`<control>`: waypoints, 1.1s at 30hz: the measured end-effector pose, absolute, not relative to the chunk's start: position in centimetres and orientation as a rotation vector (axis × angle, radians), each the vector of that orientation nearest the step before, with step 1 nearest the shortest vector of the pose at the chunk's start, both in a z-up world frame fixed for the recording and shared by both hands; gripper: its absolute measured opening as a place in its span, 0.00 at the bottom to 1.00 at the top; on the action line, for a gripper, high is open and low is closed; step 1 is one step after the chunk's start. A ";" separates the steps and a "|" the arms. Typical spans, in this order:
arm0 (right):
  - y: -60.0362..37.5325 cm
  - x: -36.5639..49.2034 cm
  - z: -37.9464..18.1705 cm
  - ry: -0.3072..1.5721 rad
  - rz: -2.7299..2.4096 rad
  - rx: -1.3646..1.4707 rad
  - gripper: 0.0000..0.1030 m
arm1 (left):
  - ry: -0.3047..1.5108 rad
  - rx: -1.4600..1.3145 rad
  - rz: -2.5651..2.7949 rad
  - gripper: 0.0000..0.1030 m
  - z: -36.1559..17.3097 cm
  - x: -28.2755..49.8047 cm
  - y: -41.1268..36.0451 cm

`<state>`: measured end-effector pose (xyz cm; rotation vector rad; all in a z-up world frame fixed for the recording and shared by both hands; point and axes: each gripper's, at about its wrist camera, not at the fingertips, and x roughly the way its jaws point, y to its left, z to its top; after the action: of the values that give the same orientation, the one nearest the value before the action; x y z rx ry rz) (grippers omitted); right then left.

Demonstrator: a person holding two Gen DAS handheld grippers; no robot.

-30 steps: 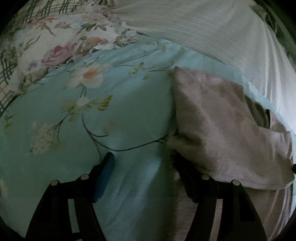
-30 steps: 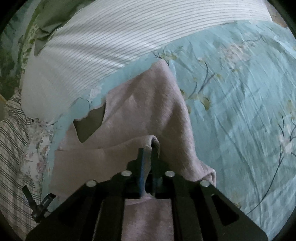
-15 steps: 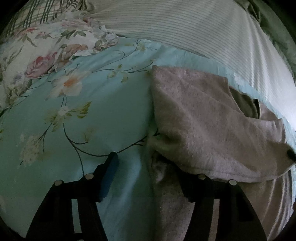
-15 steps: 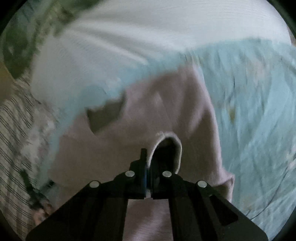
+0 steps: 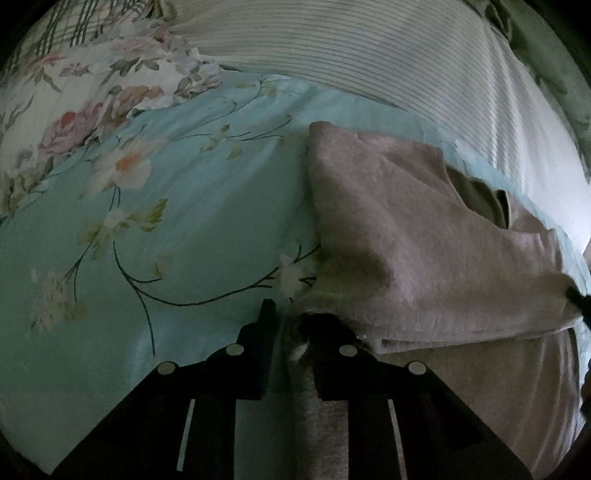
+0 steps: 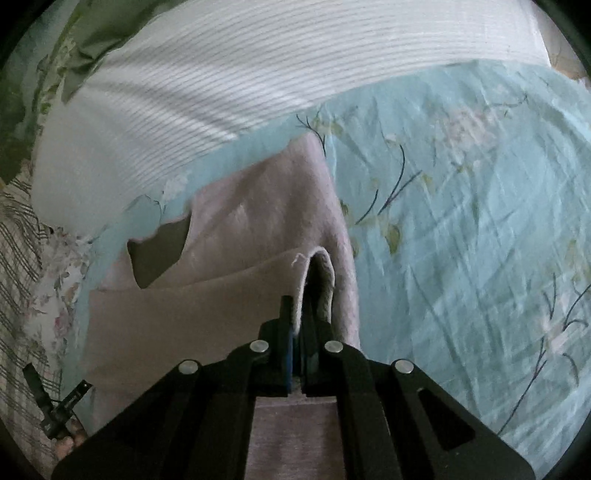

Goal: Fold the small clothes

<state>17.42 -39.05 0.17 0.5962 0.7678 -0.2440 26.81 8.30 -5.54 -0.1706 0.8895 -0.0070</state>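
Note:
A small pinkish-grey garment (image 5: pixel 413 236) lies partly folded on a light blue floral bedsheet (image 5: pixel 192 206). Its dark neck opening (image 5: pixel 476 195) faces the far right. My left gripper (image 5: pixel 291 325) sits at the garment's near left edge, its jaws nearly closed around the folded edge. In the right wrist view the same garment (image 6: pixel 258 221) fills the centre. My right gripper (image 6: pixel 299 317) is shut on a raised fold of its hem (image 6: pixel 317 273). The other gripper's tip (image 6: pixel 55 406) shows at the lower left.
A white ribbed blanket (image 5: pixel 369 59) lies across the far side of the bed and also shows in the right wrist view (image 6: pixel 221 74). A rose-patterned pillow (image 5: pixel 92 107) and plaid cloth (image 6: pixel 18 258) lie at the sides. Green fabric (image 6: pixel 103 26) sits at the far corner.
My left gripper's jaws have closed from wide open to a narrow gap at the garment's left edge. The right gripper stayed shut and lifted the hem fold forward.

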 end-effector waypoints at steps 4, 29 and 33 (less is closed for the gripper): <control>-39.1 16.2 1.5 0.738 -0.309 0.585 0.06 | 0.899 -0.242 0.005 0.16 -5.6 26.7 9.3; -34.7 19.5 -1.6 0.838 -0.193 0.531 0.01 | 0.978 -0.248 -0.239 0.01 -5.3 31.5 6.2; -35.9 17.4 -2.0 0.826 -0.219 0.563 0.01 | 0.970 -0.193 -0.216 0.01 -5.1 30.3 5.8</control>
<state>17.38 -35.94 -1.97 0.5630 0.8257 -0.2191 30.26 5.84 -5.09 -0.1928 0.9703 -0.2156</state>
